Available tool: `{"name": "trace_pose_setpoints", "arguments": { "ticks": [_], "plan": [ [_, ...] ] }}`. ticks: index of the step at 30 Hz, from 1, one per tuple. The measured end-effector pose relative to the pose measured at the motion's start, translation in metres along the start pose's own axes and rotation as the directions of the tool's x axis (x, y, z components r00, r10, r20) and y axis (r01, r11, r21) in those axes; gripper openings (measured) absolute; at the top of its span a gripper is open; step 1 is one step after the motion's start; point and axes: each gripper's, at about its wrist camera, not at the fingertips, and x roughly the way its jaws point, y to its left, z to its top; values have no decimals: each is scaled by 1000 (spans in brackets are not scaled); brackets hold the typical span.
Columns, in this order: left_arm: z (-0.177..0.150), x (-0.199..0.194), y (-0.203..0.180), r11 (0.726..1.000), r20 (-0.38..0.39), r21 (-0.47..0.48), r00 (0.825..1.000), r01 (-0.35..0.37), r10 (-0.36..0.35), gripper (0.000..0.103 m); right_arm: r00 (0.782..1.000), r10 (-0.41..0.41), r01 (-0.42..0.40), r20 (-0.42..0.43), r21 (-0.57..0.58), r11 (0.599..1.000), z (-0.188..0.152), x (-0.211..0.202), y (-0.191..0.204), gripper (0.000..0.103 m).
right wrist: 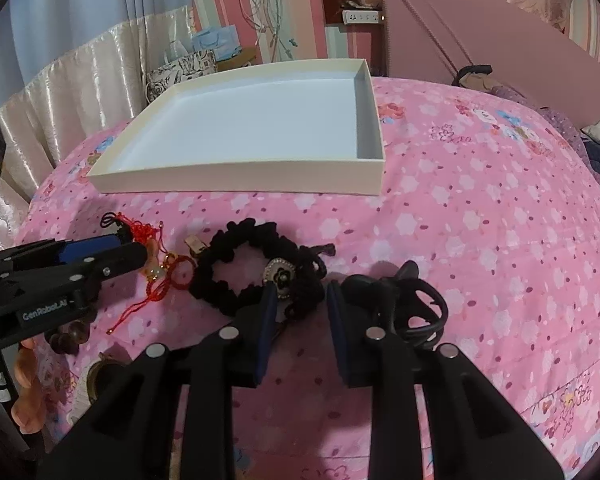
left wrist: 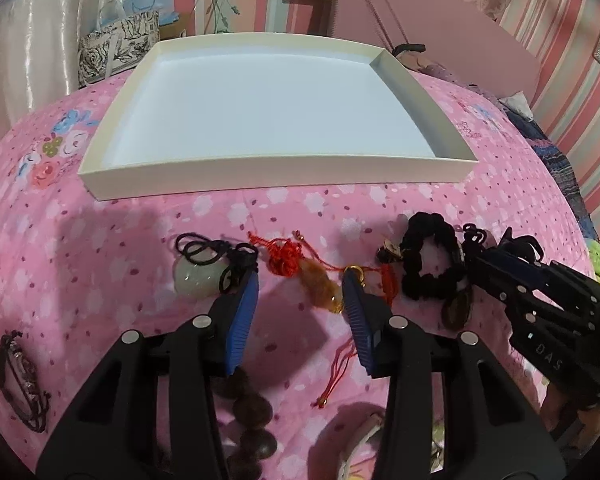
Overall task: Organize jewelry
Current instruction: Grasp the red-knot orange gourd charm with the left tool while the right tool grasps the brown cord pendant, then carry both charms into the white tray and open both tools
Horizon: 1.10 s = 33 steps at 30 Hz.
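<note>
On pink bedspread (left wrist: 112, 240): L gripper (left wrist: 300, 280) apart, straddling amber pendant (left wrist: 320, 288); R gripper (right wrist: 300, 292) apart beside black scrunchie (right wrist: 236, 276); white tray (left wrist: 260, 172) behind.

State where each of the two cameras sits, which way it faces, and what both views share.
Left wrist: on the left tool, angled down at the red-cord amber pendant; own fingers show, right tool at right.
Right wrist: on the right tool, angled down at the black scrunchie; own fingers show, left tool at left.
Shared: white tray, pink bedspread, scrunchie, pendant.
</note>
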Motion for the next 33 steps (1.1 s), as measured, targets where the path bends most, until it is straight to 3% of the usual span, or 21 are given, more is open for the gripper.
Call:
{"name": "trace_pose_setpoints", "arguments": {
  "ticks": [10, 12, 22, 33],
  "plan": [
    [6, 20, -12, 998, -9, 48, 999, -47, 48, 42, 1000, -12, 12, 16, -11, 1000, 0, 3, 3, 25],
    [6, 20, -12, 997, -8, 50, 999, -51, 51, 41, 1000, -14, 15, 20, -11, 1000, 1, 3, 3, 19],
    [2, 17, 1, 998, 4, 36, 999, -53, 53, 14, 1000, 22, -23, 12, 19, 1000, -2, 8, -4, 18],
    [1, 9, 11, 1000, 39, 18, 999, -15, 15, 13, 997, 54, -54, 62, 1, 999, -4, -3, -4, 17]
  ]
}}
